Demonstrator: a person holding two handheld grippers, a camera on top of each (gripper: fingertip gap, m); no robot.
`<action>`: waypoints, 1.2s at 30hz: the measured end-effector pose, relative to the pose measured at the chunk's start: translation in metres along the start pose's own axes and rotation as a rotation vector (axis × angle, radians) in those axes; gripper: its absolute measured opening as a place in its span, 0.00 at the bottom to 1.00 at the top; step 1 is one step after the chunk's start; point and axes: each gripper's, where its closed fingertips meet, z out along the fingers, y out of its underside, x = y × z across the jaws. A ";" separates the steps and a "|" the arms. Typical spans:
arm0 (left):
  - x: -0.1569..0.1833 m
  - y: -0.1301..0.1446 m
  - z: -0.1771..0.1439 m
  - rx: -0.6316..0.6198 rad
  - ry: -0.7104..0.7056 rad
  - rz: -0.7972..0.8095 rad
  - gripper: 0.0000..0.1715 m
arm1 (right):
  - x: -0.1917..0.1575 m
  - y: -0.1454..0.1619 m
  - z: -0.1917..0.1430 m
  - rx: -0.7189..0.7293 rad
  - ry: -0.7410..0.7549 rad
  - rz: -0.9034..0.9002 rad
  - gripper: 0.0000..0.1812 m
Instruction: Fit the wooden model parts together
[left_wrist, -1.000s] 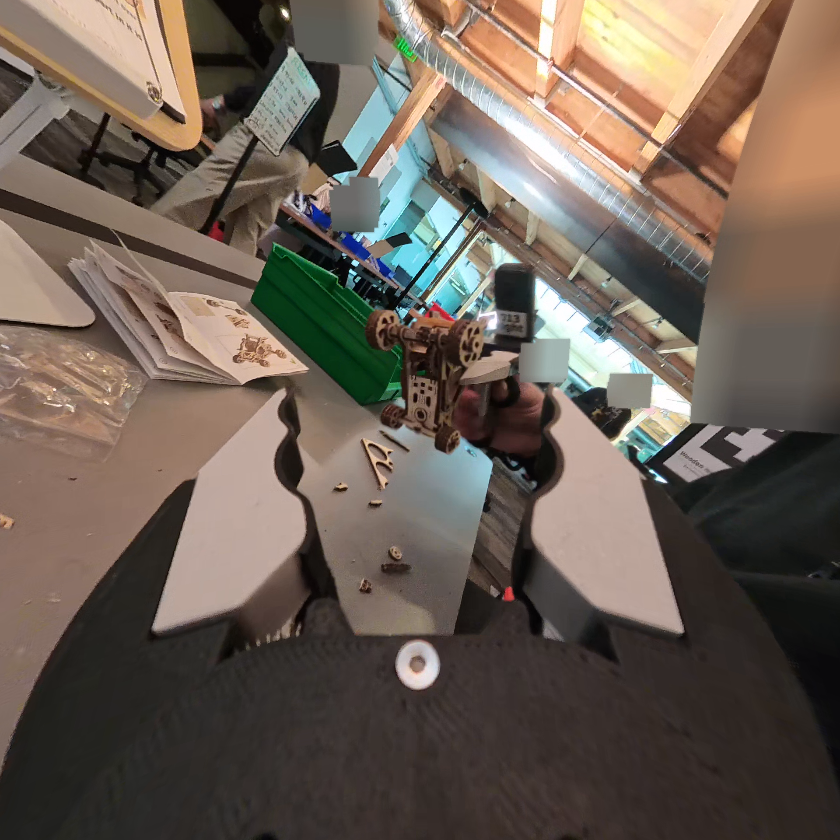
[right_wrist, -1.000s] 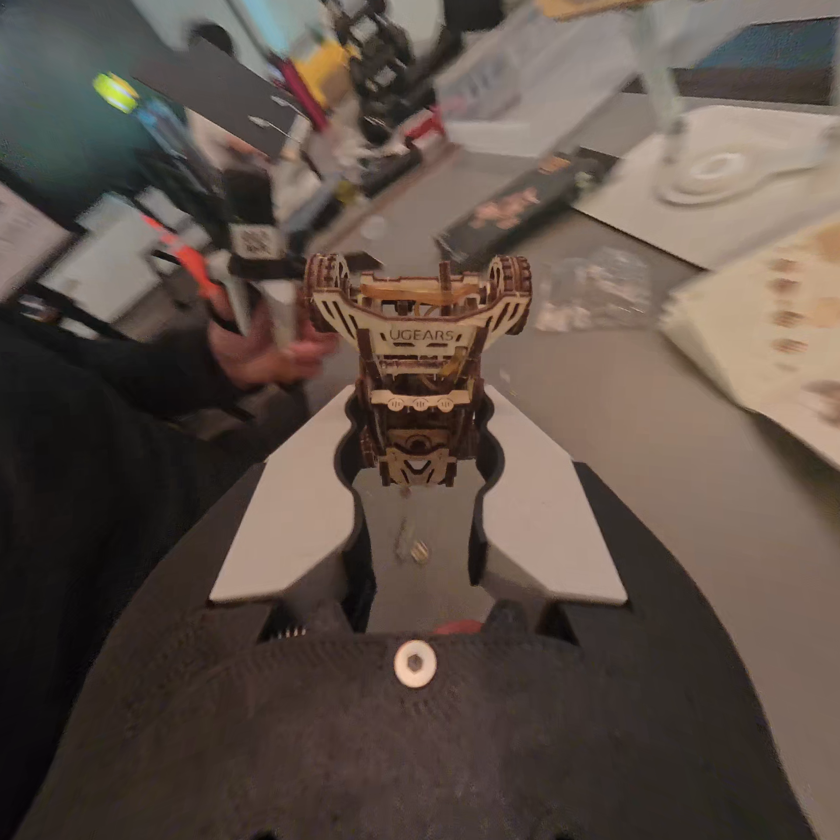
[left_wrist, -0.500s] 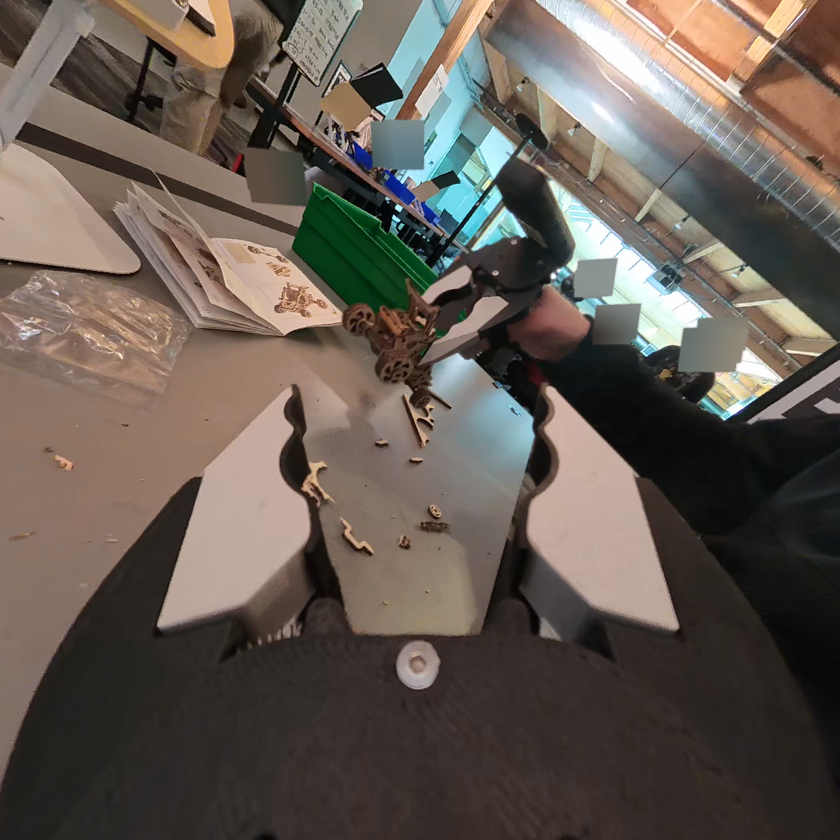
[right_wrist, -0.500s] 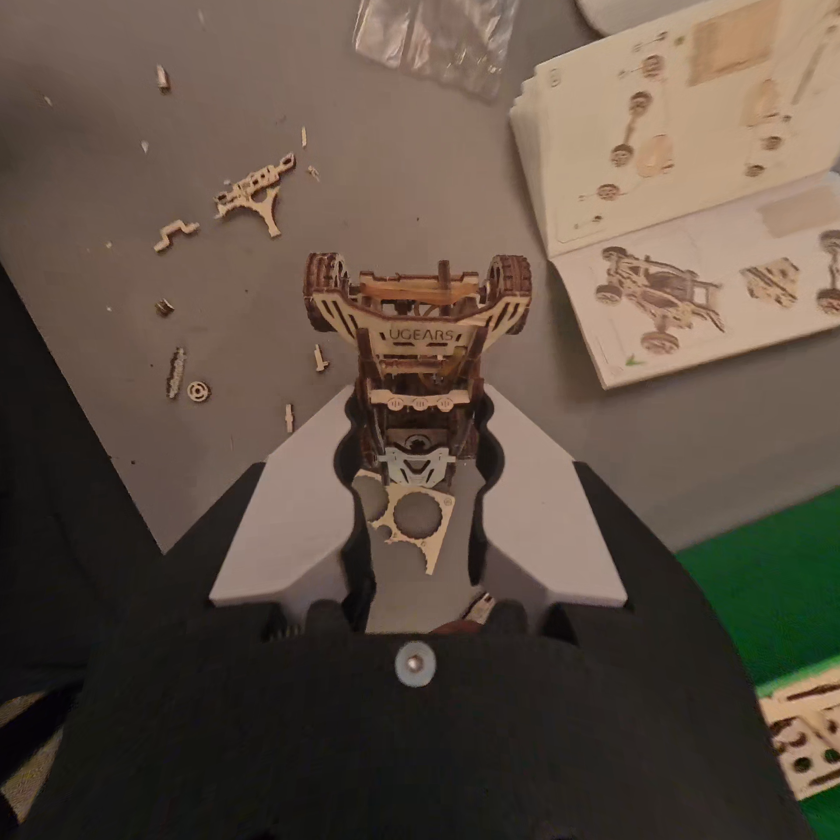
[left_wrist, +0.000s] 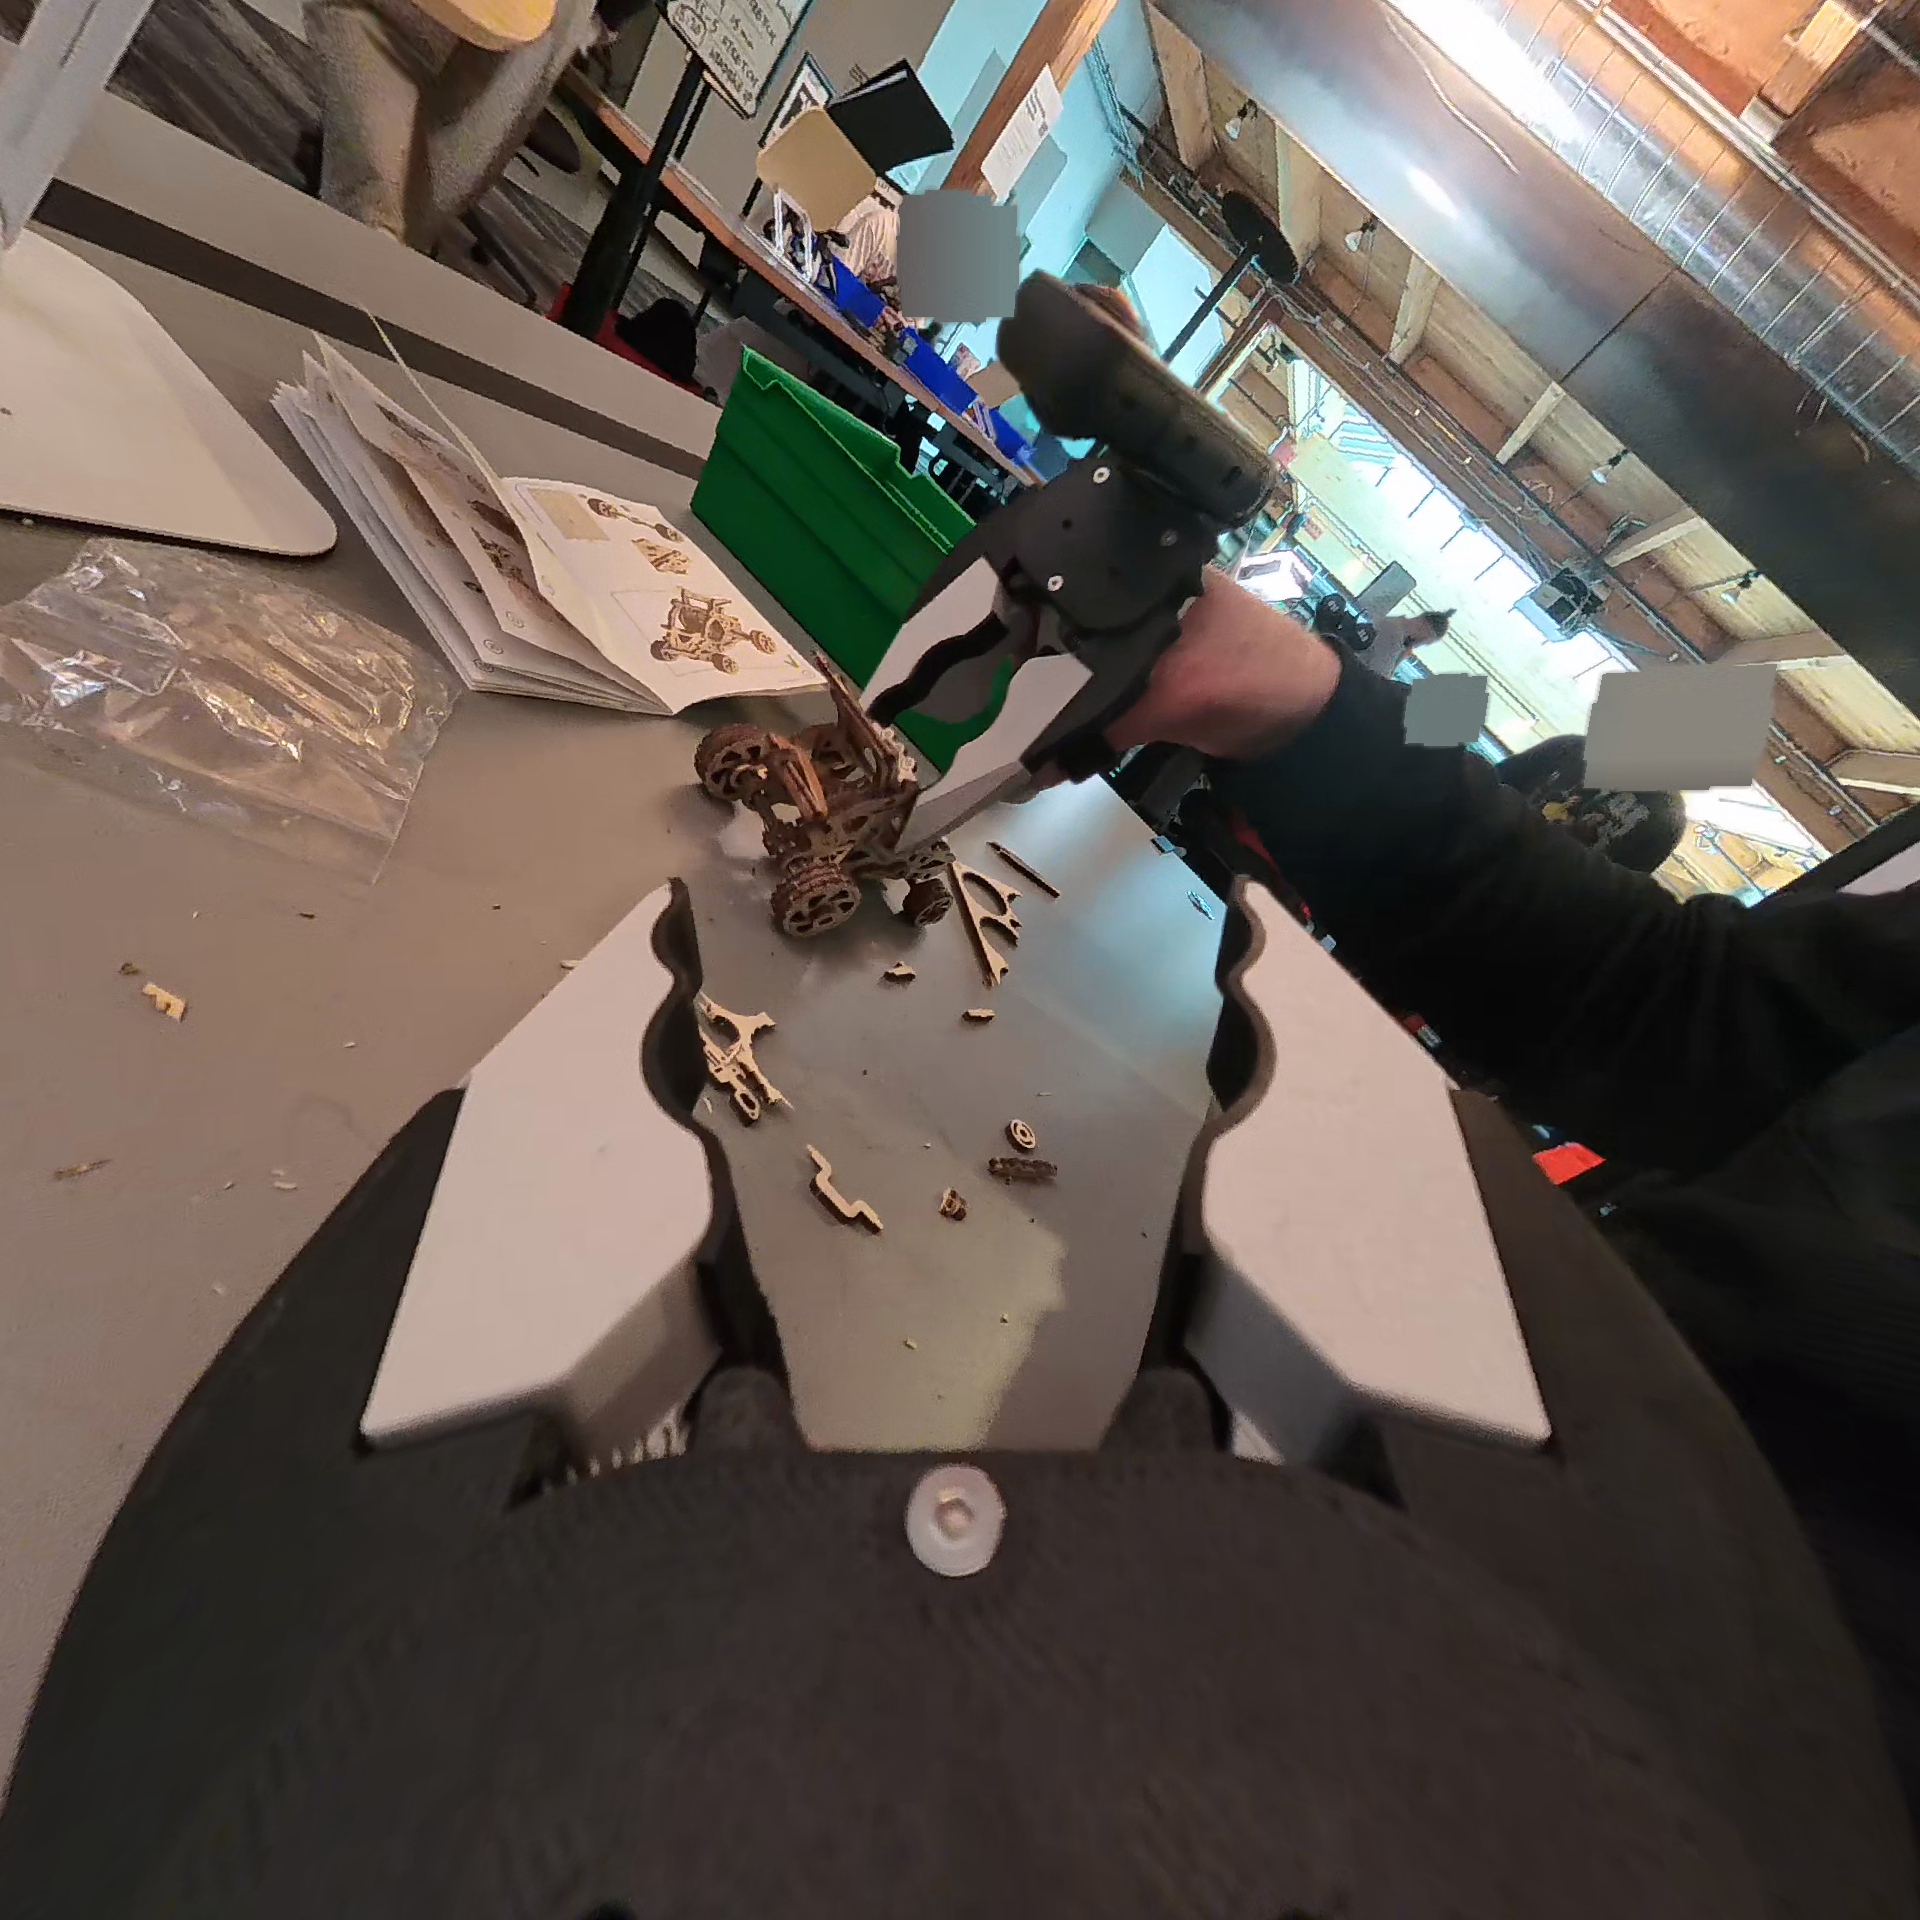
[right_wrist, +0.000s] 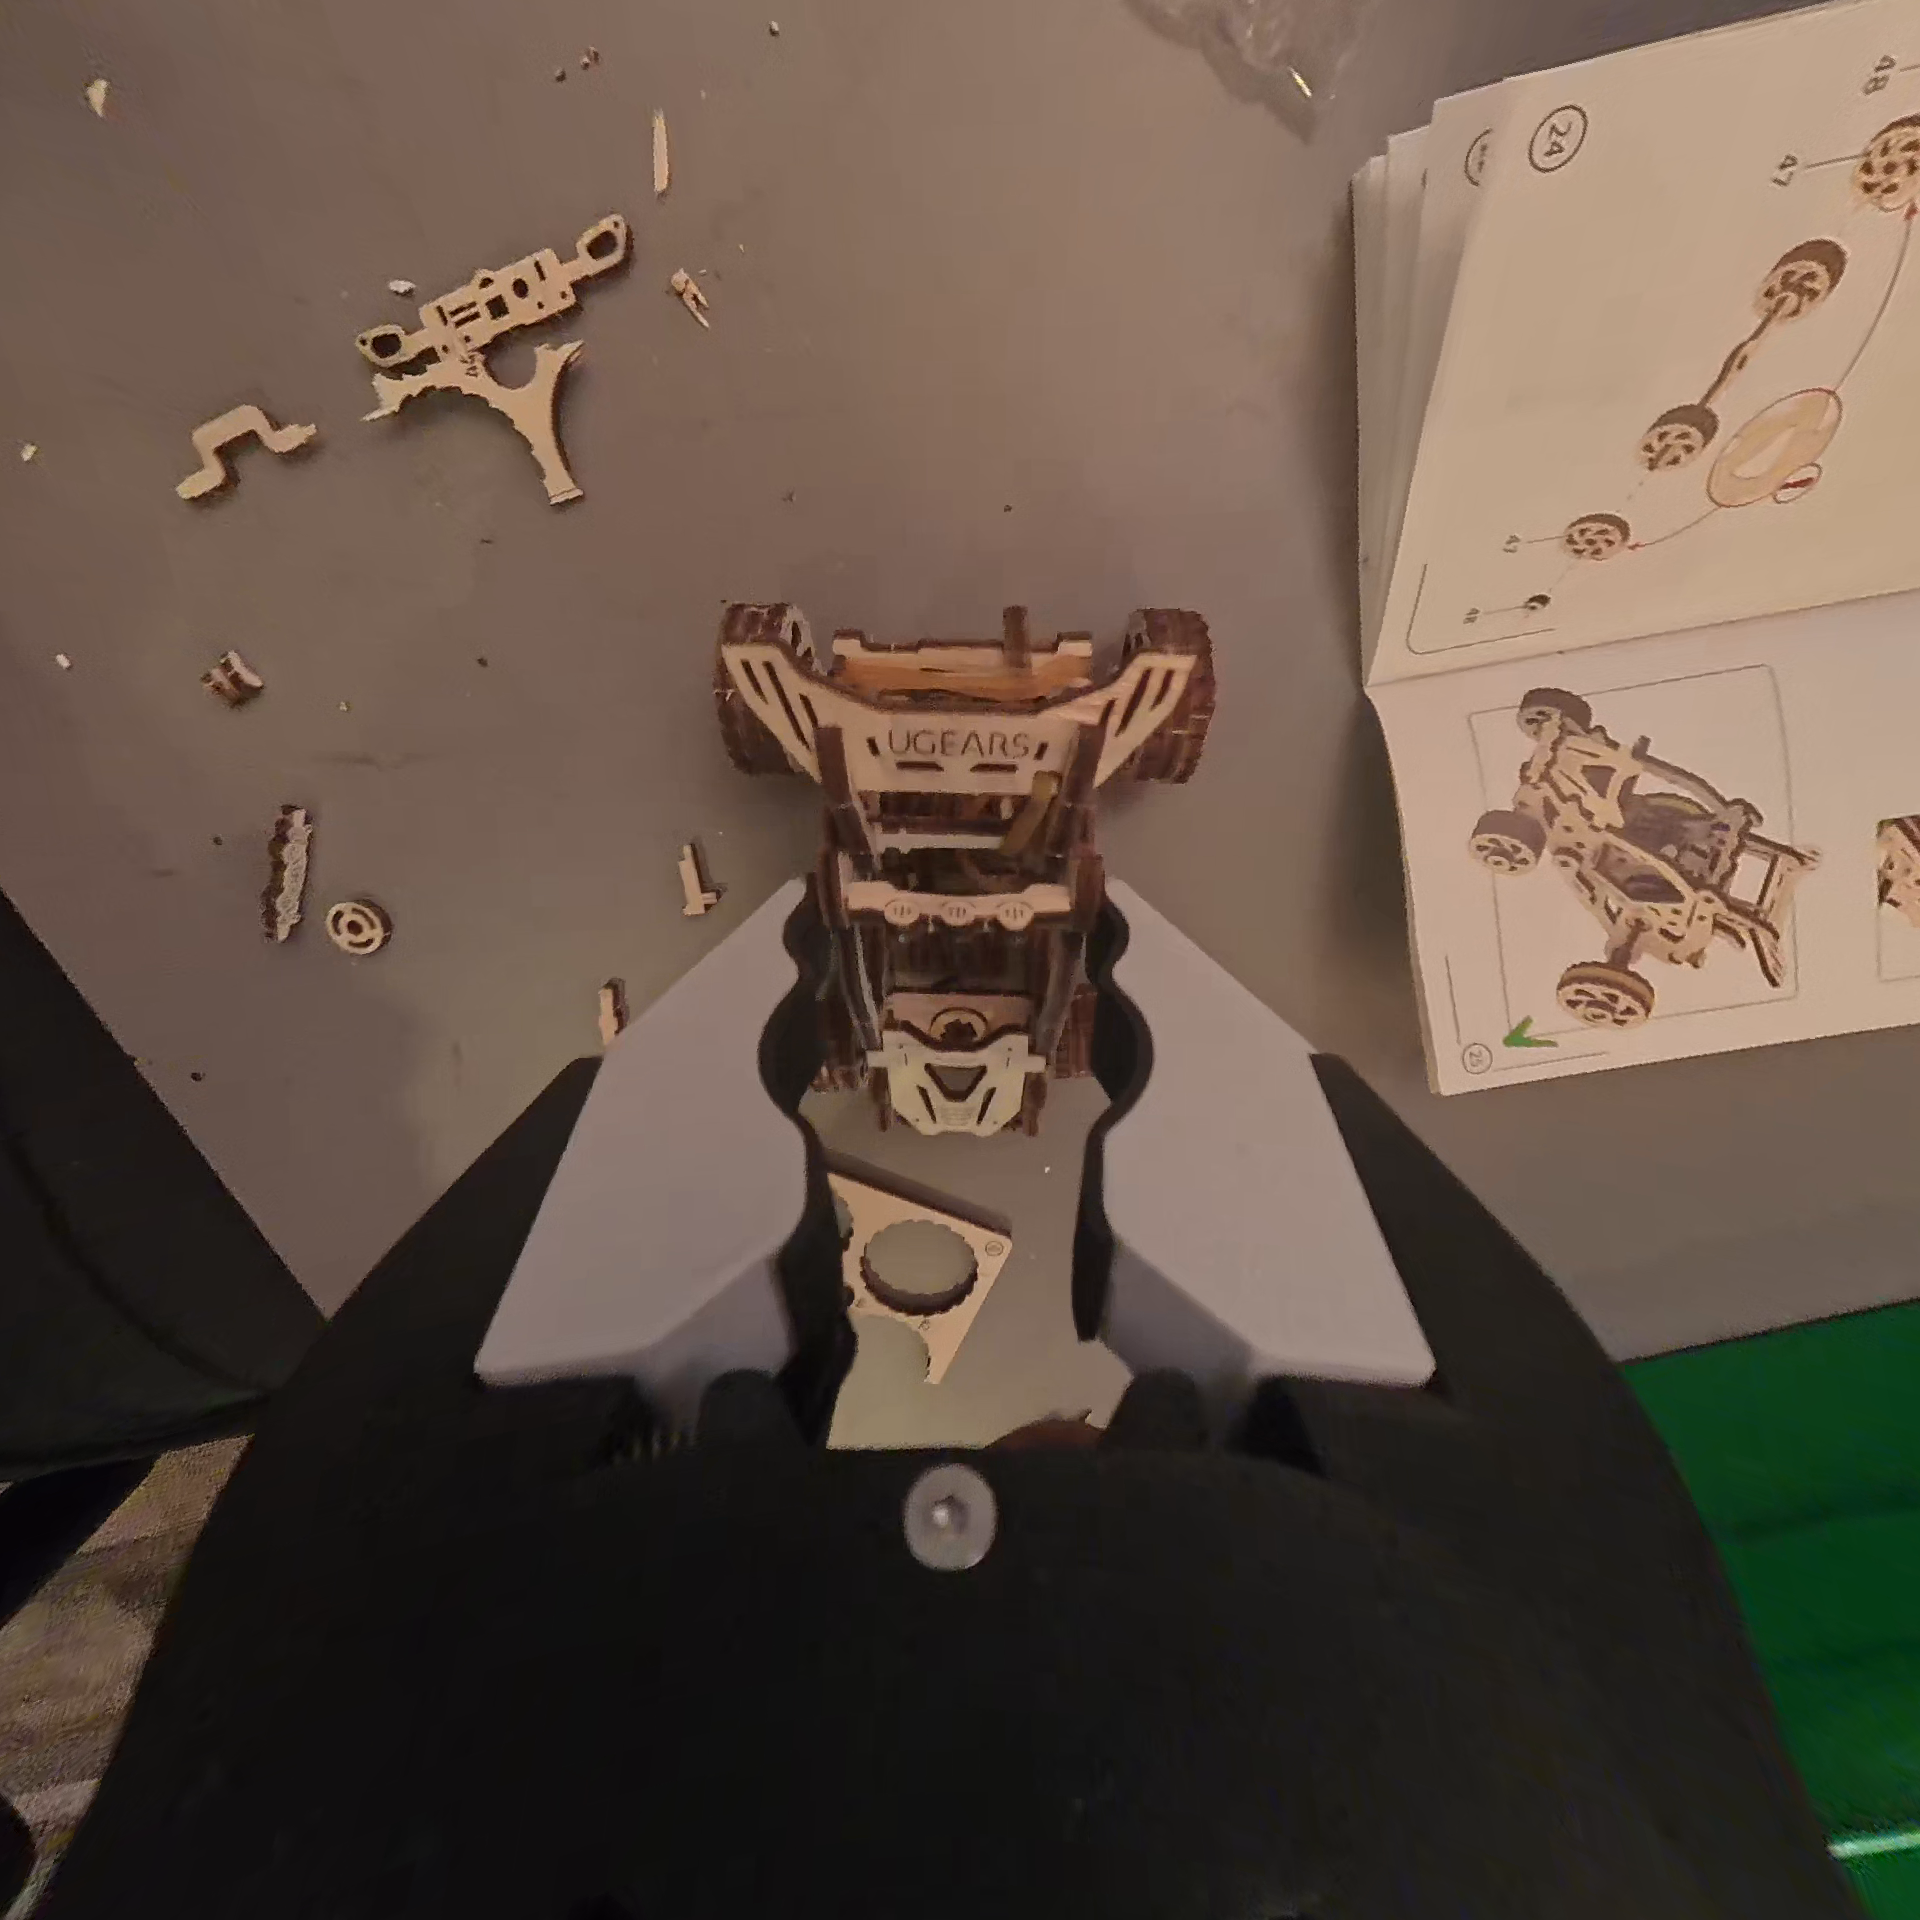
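Note:
The wooden model car (right_wrist: 961, 748) is gripped at its rear by my right gripper (right_wrist: 956, 914), which is shut on it. In the left wrist view the car (left_wrist: 821, 821) sits with its wheels on the grey table (left_wrist: 312, 1039), and the right gripper (left_wrist: 935, 748) comes down on it from the right. My left gripper (left_wrist: 951, 925) is open and empty, low over the table just short of the car. Loose wooden parts lie nearby: a branched part (right_wrist: 499, 343), a zigzag part (right_wrist: 244, 447), a small ring (right_wrist: 358, 925) and a triangular offcut (right_wrist: 914, 1278).
An open instruction booklet (right_wrist: 1662, 520) lies to the right of the car. A green bin (left_wrist: 821, 520) stands behind it. A clear plastic bag (left_wrist: 197, 686) and a white base plate (left_wrist: 125, 436) lie at the left. The person's sleeve (left_wrist: 1507, 935) reaches in from the right. One gripper's finger ends stand about 20 cm off the other's. The triangular offcut (right_wrist: 914, 1278) sits 12 cm or so from the ends of my right fingers. It turns up in the left wrist view (left_wrist: 984, 897) as well.
My right gripper has brought the car down from mid-air onto the table, still holding it. My left gripper has stayed open and tilted down toward the table.

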 end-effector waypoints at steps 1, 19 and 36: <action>0.000 0.000 0.000 -0.003 -0.001 0.005 0.56 | -0.001 0.001 -0.003 0.011 -0.007 0.004 0.28; -0.004 0.003 -0.002 -0.105 -0.106 0.206 0.52 | 0.049 0.146 -0.110 0.344 0.467 0.301 0.30; -0.032 -0.034 0.037 -0.208 -0.277 0.584 0.36 | 0.118 0.204 -0.059 0.589 0.533 0.251 0.24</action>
